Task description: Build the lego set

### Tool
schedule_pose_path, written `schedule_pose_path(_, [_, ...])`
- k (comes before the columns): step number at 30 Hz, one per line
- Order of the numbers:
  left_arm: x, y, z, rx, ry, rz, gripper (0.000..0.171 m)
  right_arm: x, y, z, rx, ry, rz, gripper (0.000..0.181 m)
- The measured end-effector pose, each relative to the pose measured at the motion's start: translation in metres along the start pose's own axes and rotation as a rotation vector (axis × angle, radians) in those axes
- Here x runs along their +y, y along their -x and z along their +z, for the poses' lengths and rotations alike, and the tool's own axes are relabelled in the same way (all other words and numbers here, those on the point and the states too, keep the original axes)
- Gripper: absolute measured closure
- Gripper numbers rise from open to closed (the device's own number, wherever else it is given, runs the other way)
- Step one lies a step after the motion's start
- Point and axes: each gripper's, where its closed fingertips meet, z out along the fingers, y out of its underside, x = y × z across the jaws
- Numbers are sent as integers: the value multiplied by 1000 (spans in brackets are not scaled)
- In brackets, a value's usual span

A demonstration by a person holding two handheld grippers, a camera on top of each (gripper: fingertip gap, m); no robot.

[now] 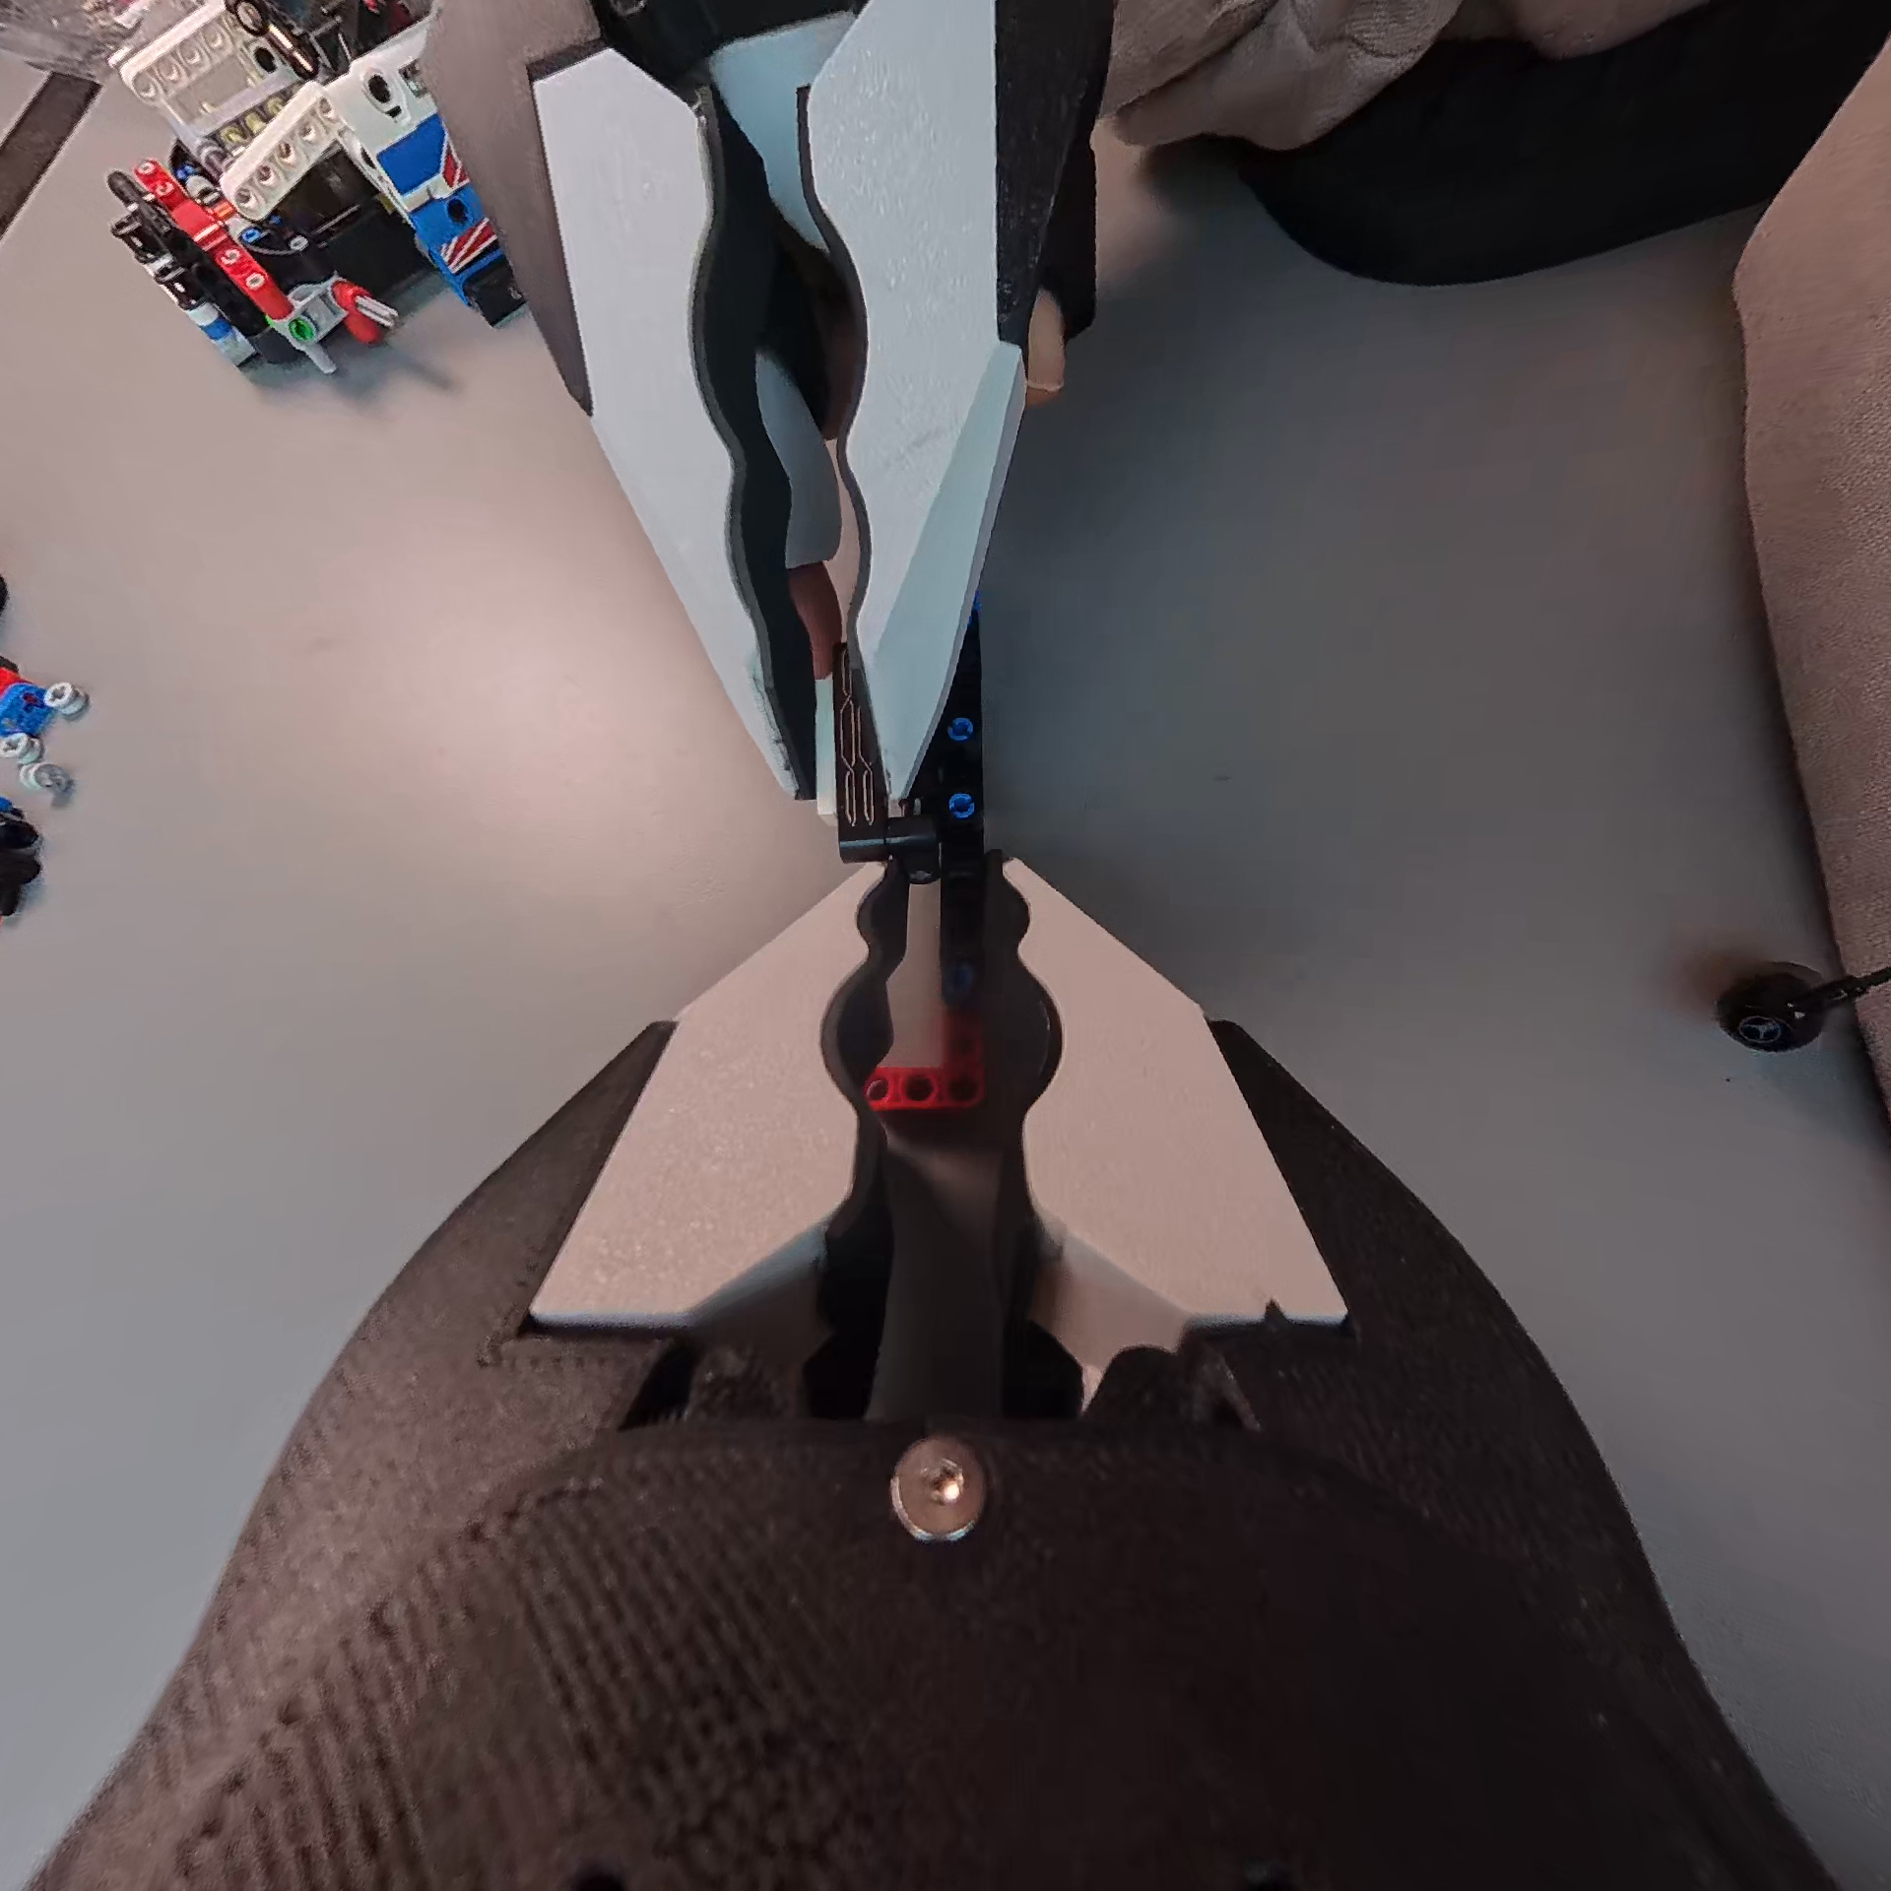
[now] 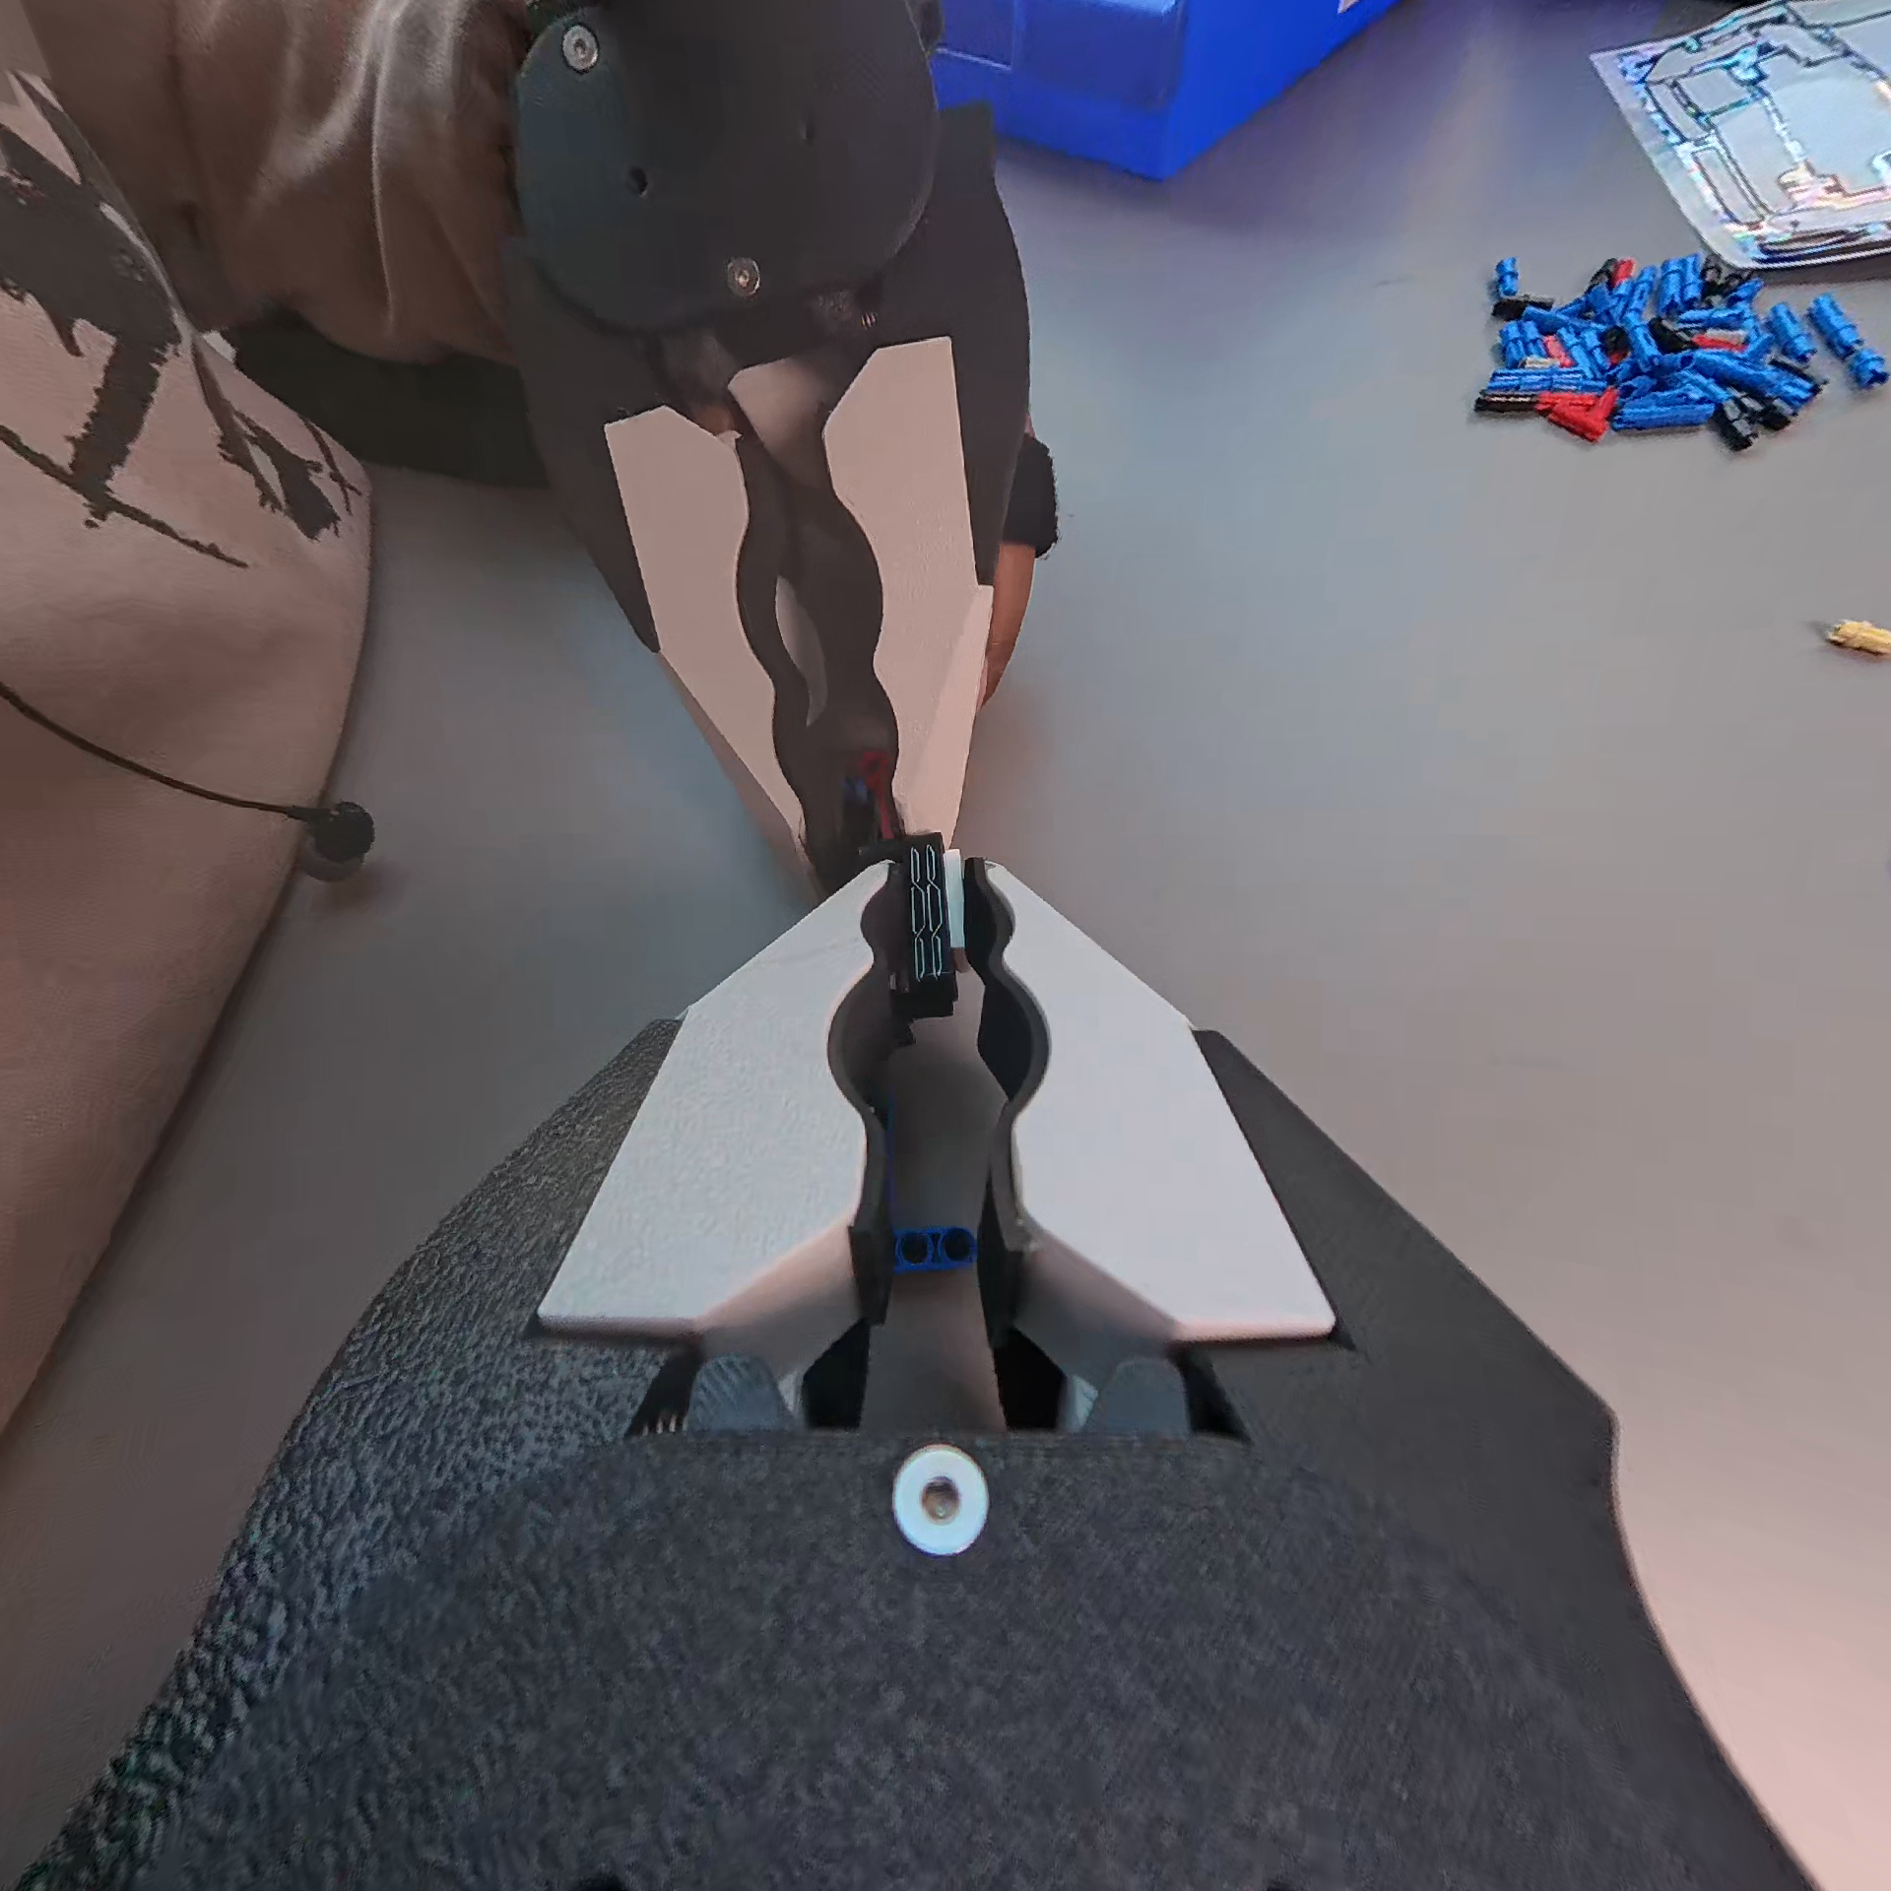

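My left gripper [image 1: 943,870] is shut on a black beam [image 1: 962,921] that carries blue pins [image 1: 960,729] and a red L-shaped piece [image 1: 921,1087] at its near end. My right gripper [image 1: 860,808] comes in from above, tip to tip with the left. In the right wrist view, my right gripper [image 2: 926,868] is shut on a black patterned piece [image 2: 926,921] backed by a white piece [image 2: 953,900]. A blue piece [image 2: 933,1248] sits deeper between its fingers. The two held parts touch at the tips. The left gripper [image 2: 870,829] shows beyond them.
A partly built white, blue and red model [image 1: 307,184] stands at the far left on the grey table [image 1: 358,665], with loose parts [image 1: 31,737] at the left edge. A blue box [image 2: 1126,82], a printed sheet [image 2: 1760,133] and a pile of blue pins [image 2: 1678,348] lie at the right. A person's clothing [image 2: 154,614] borders the table. Left and right tips are no more than a few centimetres apart.
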Motion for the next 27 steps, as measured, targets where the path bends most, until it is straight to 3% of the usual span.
schedule_pose_path(9, [3, 9, -2, -71, 24, -19, 157, -1, -12, 3, 96, -26, 177, 172])
schedule_pose_path(23, [2, 5, -2, -21, 1, -61, 157, -3, -6, 2, 31, -24, 21, 172])
schedule_pose_path(27, [2, 5, -1, -13, 2, -78, 157, -2, -6, 1, 62, 93, -51, 172])
